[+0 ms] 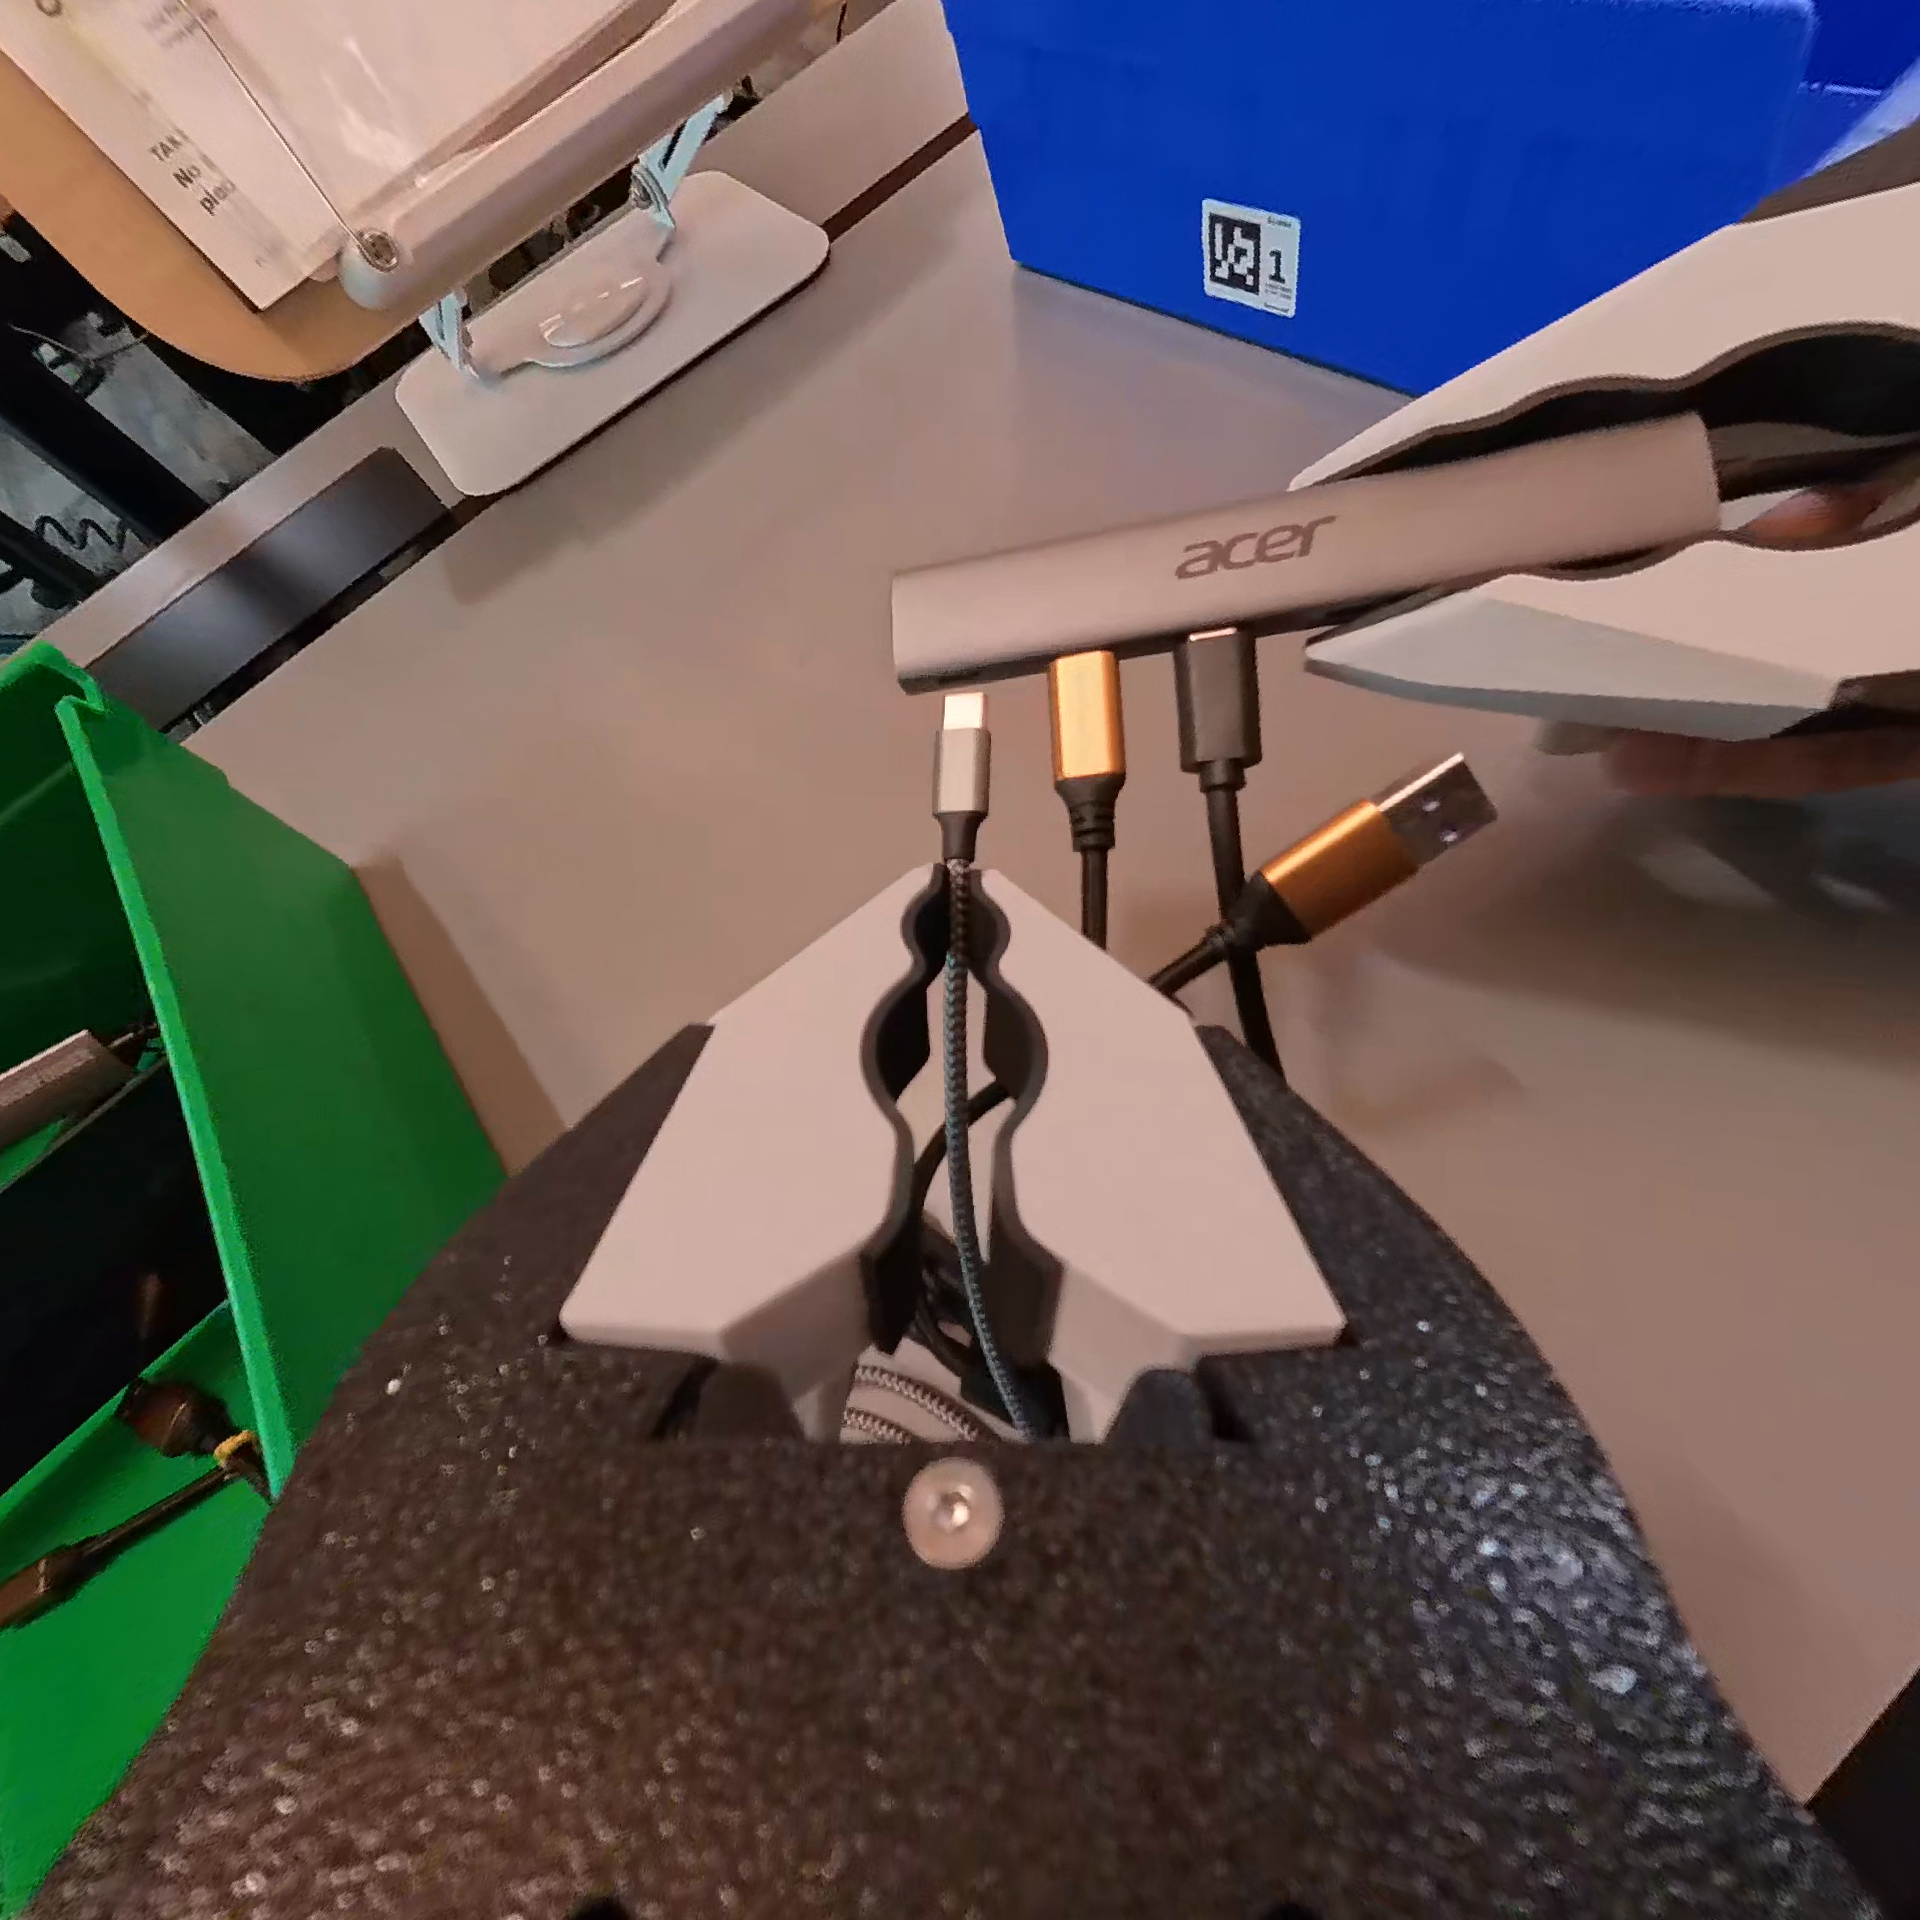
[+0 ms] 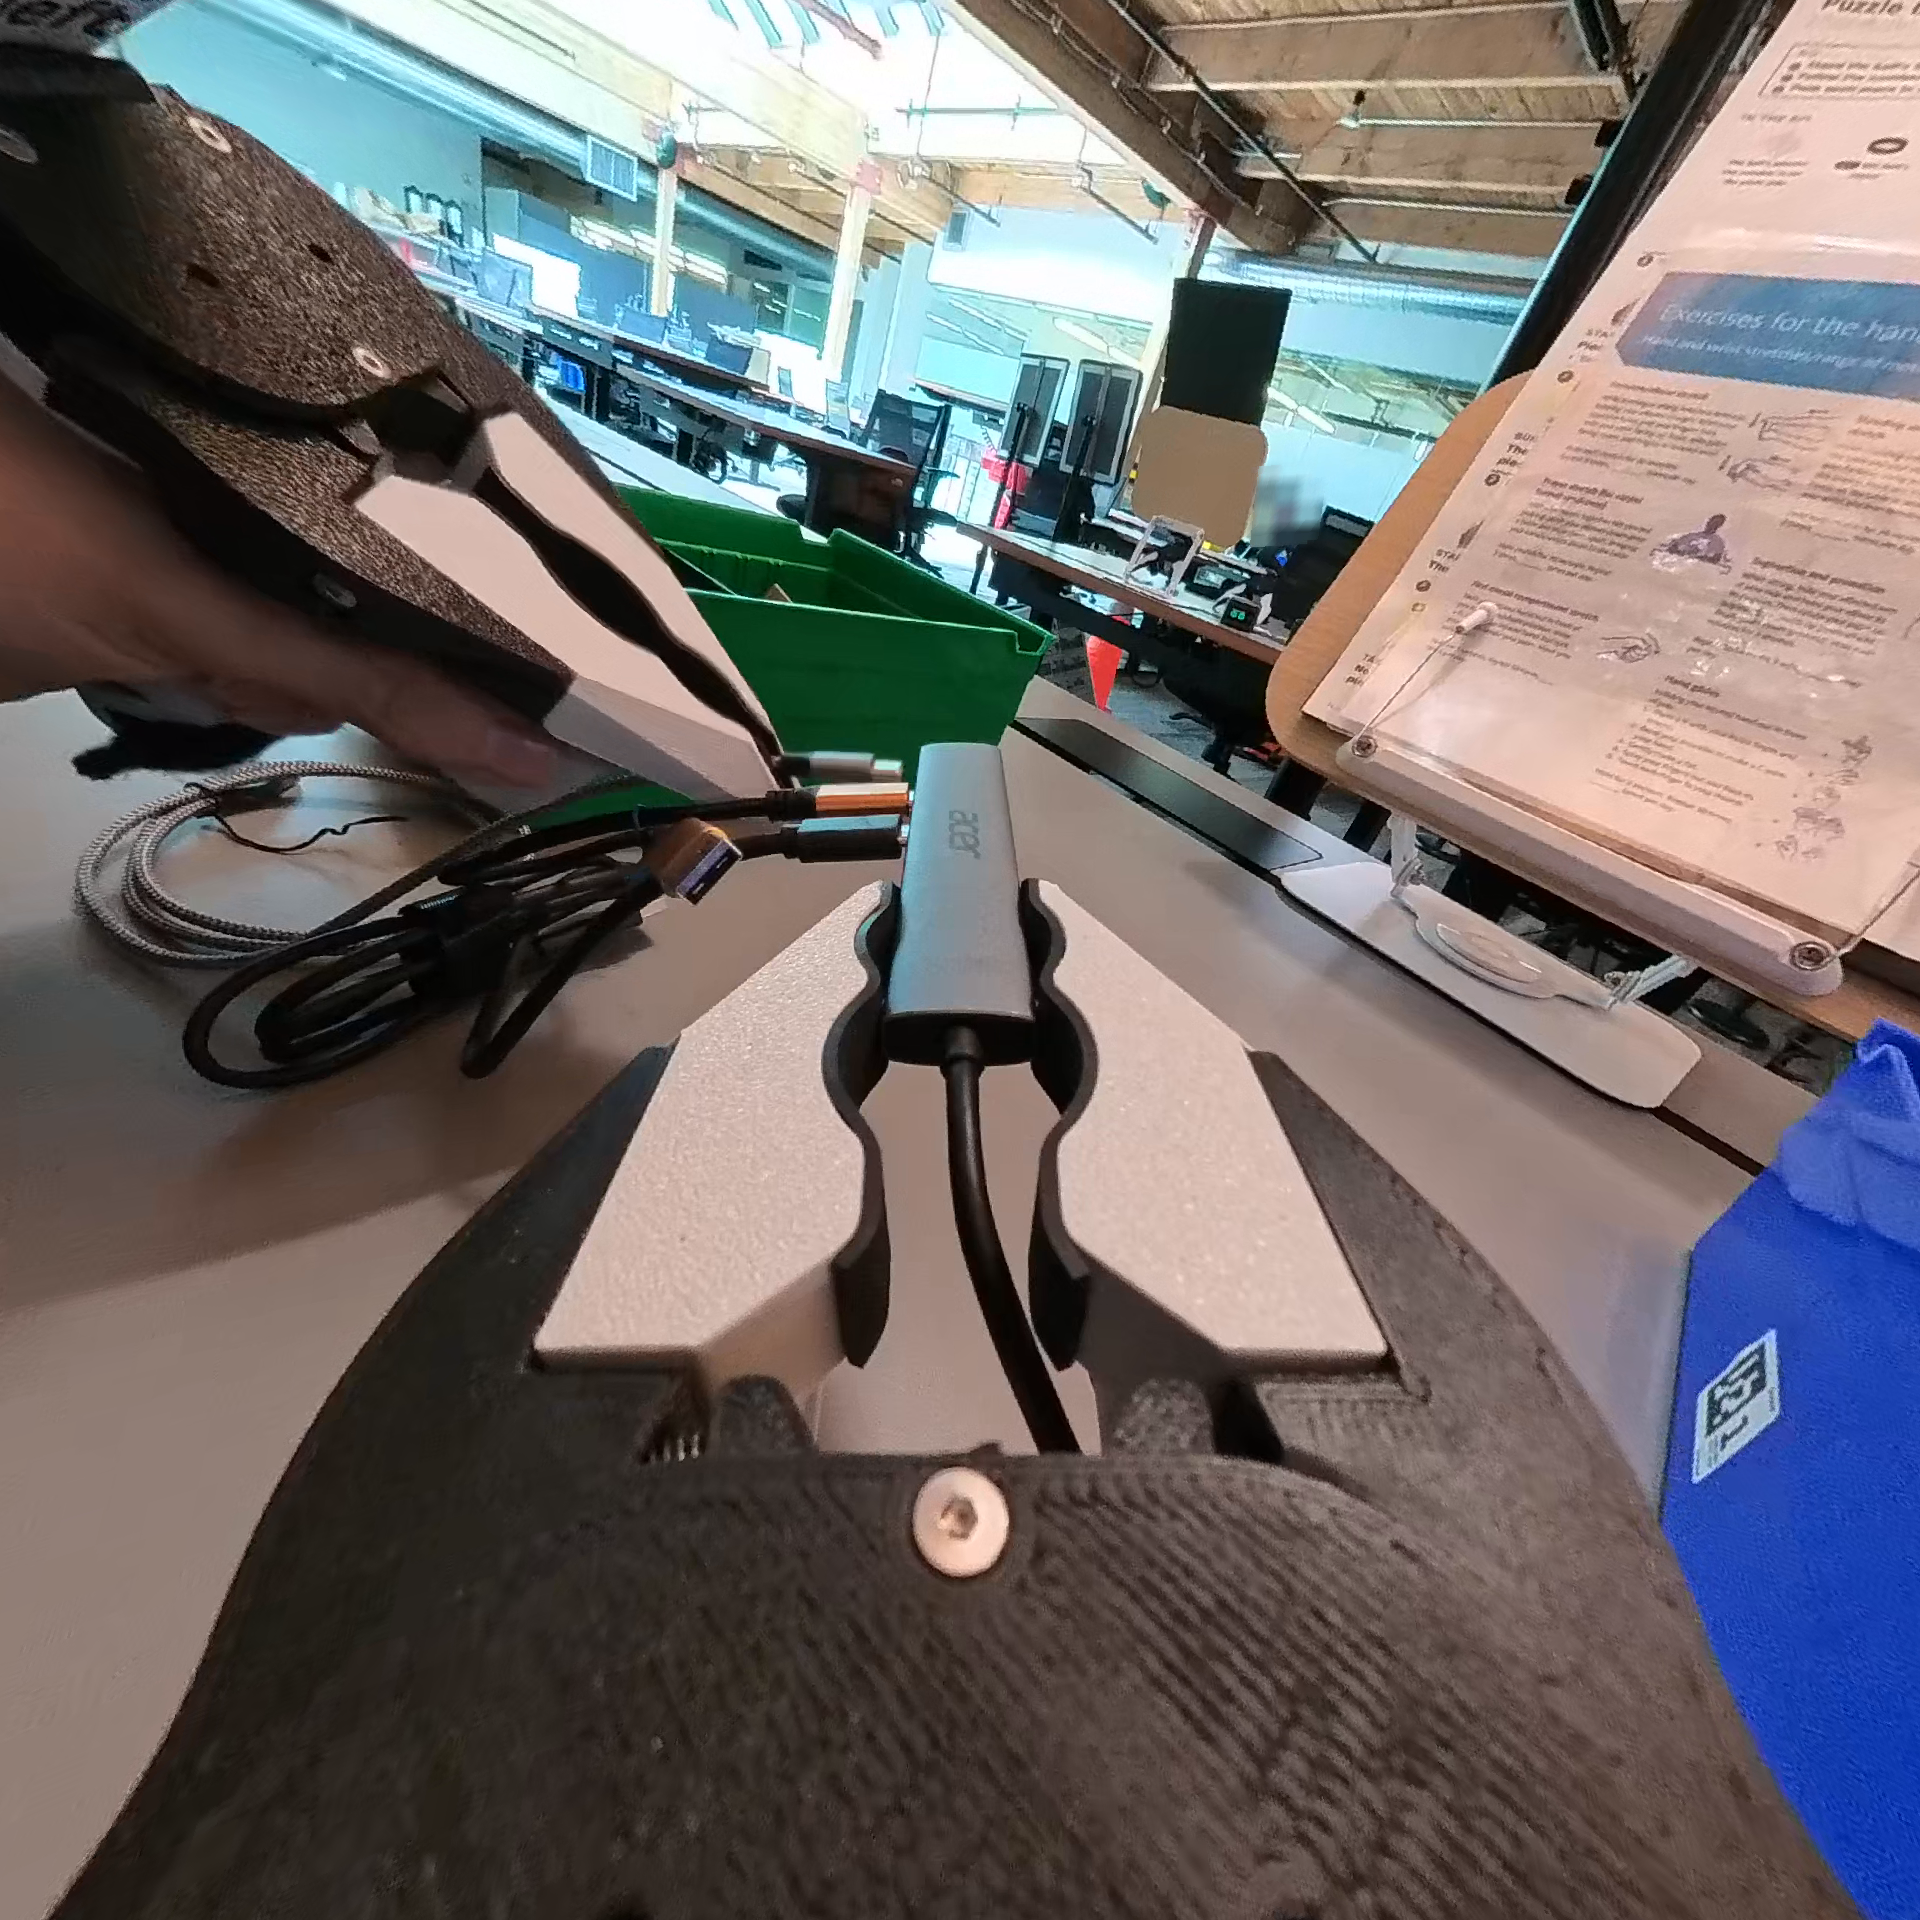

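My left gripper is shut on a braided cable just behind its silver plug. The plug tip sits just below the left end of a grey hub, apart from it. A gold plug and a black plug sit in the hub's side. A loose gold plug lies to the right. My right gripper is shut on the grey hub, whose own black cord runs back between the fingers. The left gripper shows there holding the silver plug by the hub.
A green bin with cables stands at the left, also in the right wrist view. A blue box stands behind. A document stand with printed sheets is at the right. Coiled cables lie on the grey table. The gap from one gripper's tips to the other's is roughly 8 cm.
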A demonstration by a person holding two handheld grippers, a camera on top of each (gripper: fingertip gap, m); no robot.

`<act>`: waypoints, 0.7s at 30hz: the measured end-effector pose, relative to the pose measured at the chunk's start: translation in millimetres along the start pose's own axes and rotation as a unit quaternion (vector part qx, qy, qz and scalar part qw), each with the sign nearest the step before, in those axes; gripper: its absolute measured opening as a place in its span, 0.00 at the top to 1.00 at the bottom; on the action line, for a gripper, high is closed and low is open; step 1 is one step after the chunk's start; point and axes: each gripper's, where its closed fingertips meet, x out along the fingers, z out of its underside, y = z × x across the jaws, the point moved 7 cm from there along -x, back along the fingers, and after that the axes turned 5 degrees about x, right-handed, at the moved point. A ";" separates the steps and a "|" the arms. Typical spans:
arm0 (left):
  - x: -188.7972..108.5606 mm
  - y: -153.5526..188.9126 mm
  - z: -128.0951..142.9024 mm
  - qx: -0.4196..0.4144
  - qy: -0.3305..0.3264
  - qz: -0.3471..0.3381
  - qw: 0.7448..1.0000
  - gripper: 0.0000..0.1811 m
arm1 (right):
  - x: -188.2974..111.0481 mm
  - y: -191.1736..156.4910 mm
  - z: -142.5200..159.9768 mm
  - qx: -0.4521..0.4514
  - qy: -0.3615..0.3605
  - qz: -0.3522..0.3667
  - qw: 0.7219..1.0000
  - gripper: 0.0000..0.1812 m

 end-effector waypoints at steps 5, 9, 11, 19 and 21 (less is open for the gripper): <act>-1.0 -1.9 -0.4 -0.007 0.005 0.001 1.000 1.00 | 0.3 -1.6 0.1 -0.004 0.001 -0.007 1.000 0.88; 0.7 -0.3 0.8 -0.006 -0.002 0.008 1.000 1.00 | 0.4 -1.4 0.4 -0.001 0.001 -0.010 1.000 0.88; 1.6 0.1 0.8 -0.005 -0.001 0.004 1.000 1.00 | 0.5 -2.2 0.4 -0.002 0.000 -0.011 1.000 0.88; 1.7 2.4 -2.7 0.021 0.013 -0.012 1.000 1.00 | 0.7 -2.7 0.6 -0.001 -0.001 -0.023 1.000 0.87; 1.8 3.4 -3.6 0.026 0.019 -0.013 0.999 1.00 | 0.4 -2.7 1.8 0.000 -0.010 -0.029 1.000 0.87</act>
